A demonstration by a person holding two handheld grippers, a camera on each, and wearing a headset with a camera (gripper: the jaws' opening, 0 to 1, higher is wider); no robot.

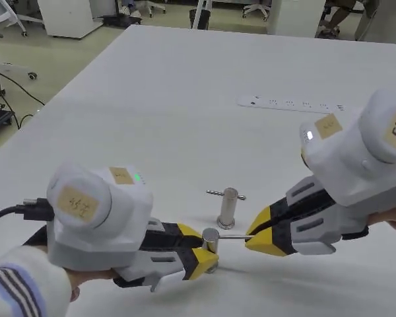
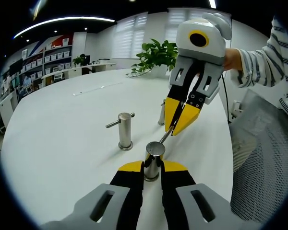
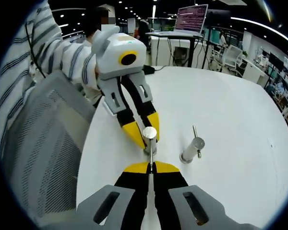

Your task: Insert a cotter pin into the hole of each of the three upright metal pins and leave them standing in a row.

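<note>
- Pin 1 (image 1: 228,210): cotter (image 1: 219,193) already thru, standing on table (image 1: 185,99).
- Pin 2 (image 1: 210,238): left gripper (image 1: 203,251) clamped on it; right gripper (image 1: 253,236) pinches 2nd cotter (image 1: 234,236), tip at hole.
- Pin 3 (image 2: 162,114): farther back, can't tell if done.

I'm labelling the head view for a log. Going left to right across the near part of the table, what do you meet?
left gripper → metal pin standing in its jaws → cotter pin held level → right gripper gripping that cotter pin
</note>
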